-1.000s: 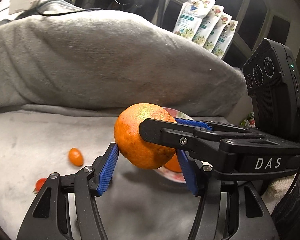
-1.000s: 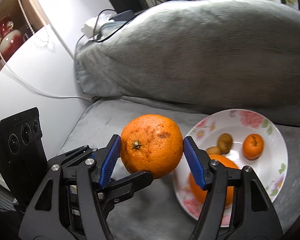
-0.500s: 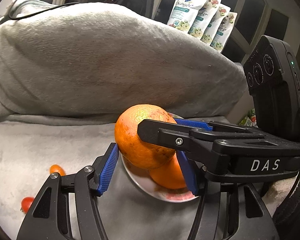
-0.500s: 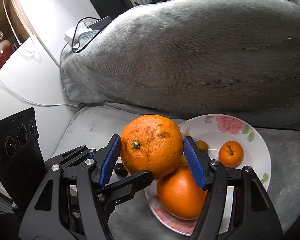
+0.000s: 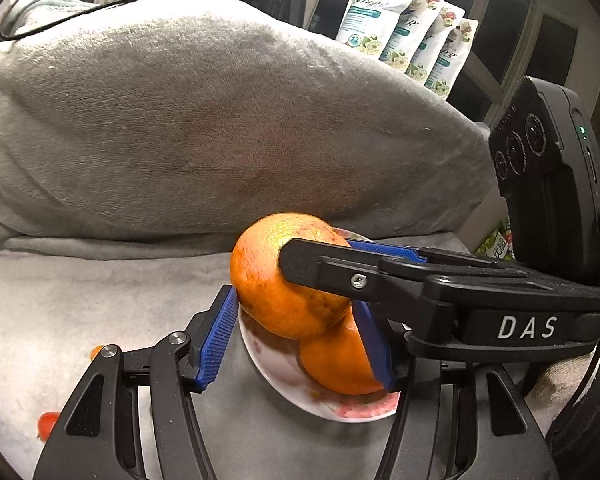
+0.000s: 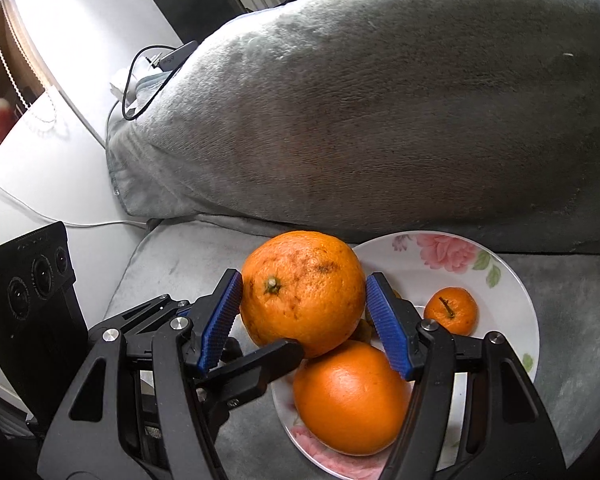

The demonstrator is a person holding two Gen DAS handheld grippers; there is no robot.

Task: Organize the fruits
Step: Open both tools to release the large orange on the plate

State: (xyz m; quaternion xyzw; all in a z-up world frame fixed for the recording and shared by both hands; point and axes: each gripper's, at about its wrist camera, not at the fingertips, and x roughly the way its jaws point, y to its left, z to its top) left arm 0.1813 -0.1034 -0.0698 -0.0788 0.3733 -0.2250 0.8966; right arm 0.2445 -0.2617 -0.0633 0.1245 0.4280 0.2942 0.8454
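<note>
Deep orange, brown-flecked rind around a green stem on the large orange (image 6: 302, 292); smoother, brighter orange on the second orange (image 6: 350, 398) and the small mandarin (image 6: 451, 310). White plate (image 6: 512, 300) patterned with pink roses and green leaves, on a grey plush blanket (image 5: 80, 304) before a grey pillow (image 6: 380, 120). Black gripper (image 6: 304, 316) with ribbed blue pads (image 6: 388, 334); white pouches (image 5: 404, 28) printed with teal labels and flowers.

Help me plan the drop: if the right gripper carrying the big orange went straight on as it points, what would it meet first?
Probably the second large smooth orange on the white floral plate. It lies just below the held speckled orange in the right gripper. Depth is unclear.
</note>
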